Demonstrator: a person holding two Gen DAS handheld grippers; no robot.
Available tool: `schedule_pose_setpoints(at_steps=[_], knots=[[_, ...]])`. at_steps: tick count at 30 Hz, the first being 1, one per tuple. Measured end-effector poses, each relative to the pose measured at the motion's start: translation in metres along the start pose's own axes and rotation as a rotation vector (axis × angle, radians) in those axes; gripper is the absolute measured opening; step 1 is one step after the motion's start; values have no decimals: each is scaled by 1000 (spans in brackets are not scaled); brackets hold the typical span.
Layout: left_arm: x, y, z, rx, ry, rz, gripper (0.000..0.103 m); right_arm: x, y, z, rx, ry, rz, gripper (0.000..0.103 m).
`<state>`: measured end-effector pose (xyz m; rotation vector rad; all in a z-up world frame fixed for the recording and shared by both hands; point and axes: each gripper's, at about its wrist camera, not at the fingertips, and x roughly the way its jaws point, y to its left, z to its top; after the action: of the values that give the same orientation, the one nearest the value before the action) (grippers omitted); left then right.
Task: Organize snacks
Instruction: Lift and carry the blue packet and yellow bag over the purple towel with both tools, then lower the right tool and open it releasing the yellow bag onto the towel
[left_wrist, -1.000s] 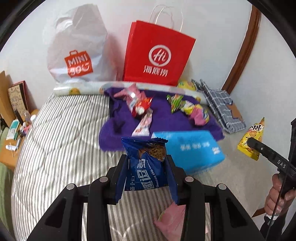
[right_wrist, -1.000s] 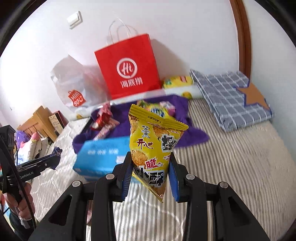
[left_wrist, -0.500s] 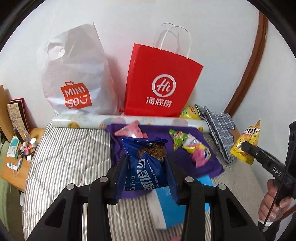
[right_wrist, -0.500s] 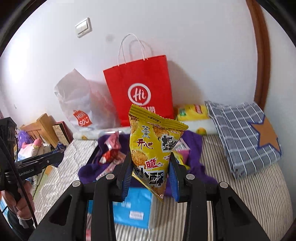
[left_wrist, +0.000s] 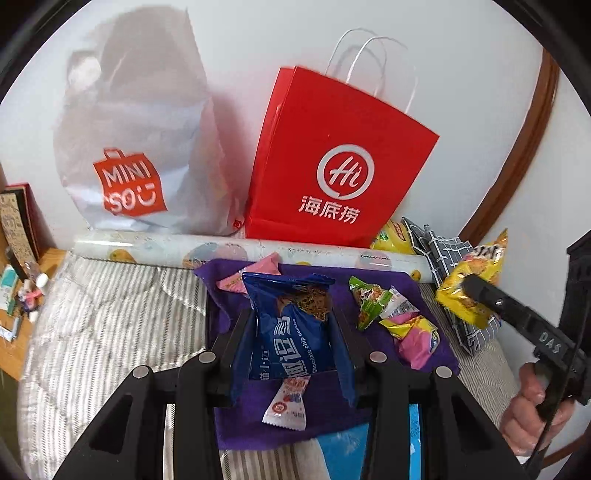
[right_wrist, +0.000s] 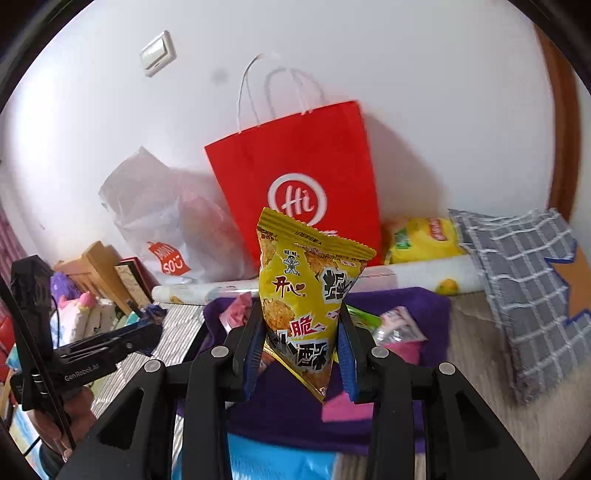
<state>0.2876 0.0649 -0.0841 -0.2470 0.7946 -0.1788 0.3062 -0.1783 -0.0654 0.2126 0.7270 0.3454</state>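
Note:
My left gripper (left_wrist: 291, 347) is shut on a blue chocolate chip cookie packet (left_wrist: 291, 328), held upright above the purple cloth (left_wrist: 332, 410). My right gripper (right_wrist: 301, 350) is shut on a yellow crisp snack bag (right_wrist: 304, 295), also upright. That yellow bag (left_wrist: 472, 284) and the right gripper show at the right of the left wrist view. A red paper bag (left_wrist: 332, 170) and a white Miniso plastic bag (left_wrist: 136, 147) stand against the wall ahead. Loose pink, green and yellow snack packets (left_wrist: 399, 321) lie on the cloth.
A blue box (left_wrist: 343, 450) lies at the near edge of the cloth on the striped bed (left_wrist: 103, 332). A patterned roll (left_wrist: 166, 249) lies along the wall, a grey checked pillow (right_wrist: 524, 288) at the right, a wooden bedside table (left_wrist: 22, 325) with small items at the left.
Both grippers have moved forward over the bed toward the two bags, each still holding its packet. The bags look larger and the blue box has slid to the bottom of both views.

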Motion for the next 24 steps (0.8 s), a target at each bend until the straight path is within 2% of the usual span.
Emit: schedule_pose_setpoints(at_steps=[5,11,24], knots=[[13,4,-8,30,-2,34,38,25,-9,-18,3,52,-2,36],[18,12,-18,5,12,18,38,30,-17,-33,-5,57,-24,36],[34,6,-32,23,47,42,38,52,-17,-45,-40,140,-59,36]])
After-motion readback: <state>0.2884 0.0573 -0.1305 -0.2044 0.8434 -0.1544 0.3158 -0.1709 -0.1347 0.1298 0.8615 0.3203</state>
